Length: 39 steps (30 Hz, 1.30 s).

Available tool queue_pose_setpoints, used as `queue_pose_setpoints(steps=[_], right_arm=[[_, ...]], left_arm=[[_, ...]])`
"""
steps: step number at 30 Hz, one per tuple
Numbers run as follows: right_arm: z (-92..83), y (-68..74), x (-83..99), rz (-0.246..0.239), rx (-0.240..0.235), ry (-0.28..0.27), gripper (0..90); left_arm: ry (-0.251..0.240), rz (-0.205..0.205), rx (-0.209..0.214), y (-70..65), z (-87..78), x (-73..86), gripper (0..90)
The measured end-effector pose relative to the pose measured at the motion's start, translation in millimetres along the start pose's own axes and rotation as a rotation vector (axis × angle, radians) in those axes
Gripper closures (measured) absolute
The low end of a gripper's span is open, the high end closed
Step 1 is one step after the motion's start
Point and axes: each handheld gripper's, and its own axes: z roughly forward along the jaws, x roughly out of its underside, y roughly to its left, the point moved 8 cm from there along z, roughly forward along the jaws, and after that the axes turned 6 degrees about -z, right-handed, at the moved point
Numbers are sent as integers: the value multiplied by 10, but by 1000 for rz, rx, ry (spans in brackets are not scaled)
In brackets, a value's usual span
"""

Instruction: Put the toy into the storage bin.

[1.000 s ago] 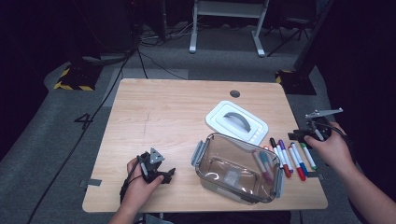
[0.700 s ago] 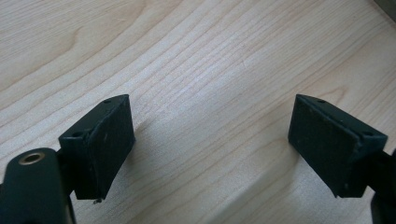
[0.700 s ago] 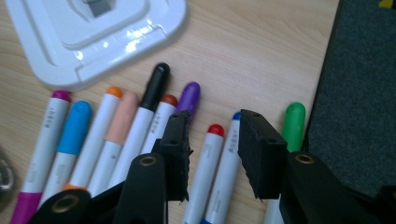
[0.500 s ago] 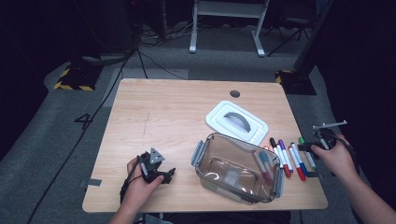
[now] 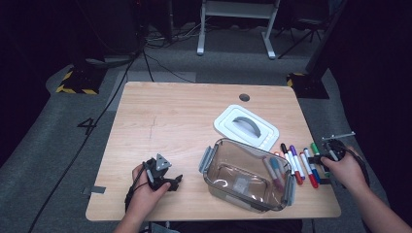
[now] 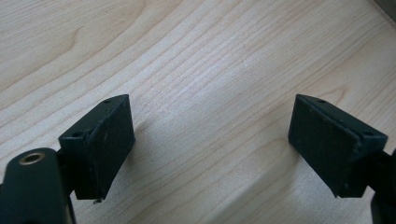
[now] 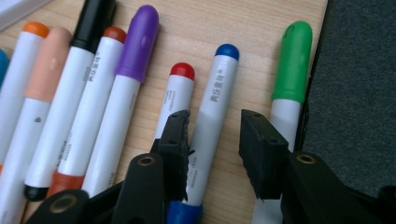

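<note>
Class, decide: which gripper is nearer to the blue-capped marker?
Right. The right gripper straddles the blue-capped marker with open jaws; the left gripper rests far across the table, beyond the clear container.

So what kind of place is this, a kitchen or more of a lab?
Most likely a lab or recording studio, not a kitchen: a lone wooden table on grey carpet, cables trailing across the floor, and hazard-striped stand feet in the dark around it.

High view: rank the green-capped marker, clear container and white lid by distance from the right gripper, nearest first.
1. green-capped marker: at the table's right edge, just beside the right gripper.
2. clear container: left of the marker row, near the front edge.
3. white lid: behind the container, toward the table's middle.
</note>
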Motion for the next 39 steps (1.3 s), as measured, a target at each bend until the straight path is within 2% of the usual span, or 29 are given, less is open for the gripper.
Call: queue_pose_setpoints(steps=[3, 7, 13, 14, 22, 27, 30, 34, 39], right_arm=[[63, 10, 35, -2, 14, 25, 655], [74, 27, 27, -30, 42, 22, 675], [80, 82, 6, 2, 34, 27, 722], [82, 88, 3, 6, 37, 28, 761], [56, 77, -10, 19, 38, 33, 767], [-91, 63, -101, 31, 18, -6, 767], [-172, 73, -158, 23, 12, -29, 768], [-322, 143, -268, 8, -17, -70, 768], [-560, 298, -458, -20, -55, -122, 768]], left_arm=[[0, 0, 0, 0, 0, 0, 150], [0, 0, 0, 0, 0, 0, 150], [0, 0, 0, 0, 0, 0, 150], [0, 0, 0, 0, 0, 0, 150], [0, 0, 0, 0, 0, 0, 150], [0, 0, 0, 0, 0, 0, 150], [0, 0, 0, 0, 0, 0, 150], [0, 0, 0, 0, 0, 0, 150], [0, 0, 0, 0, 0, 0, 150]])
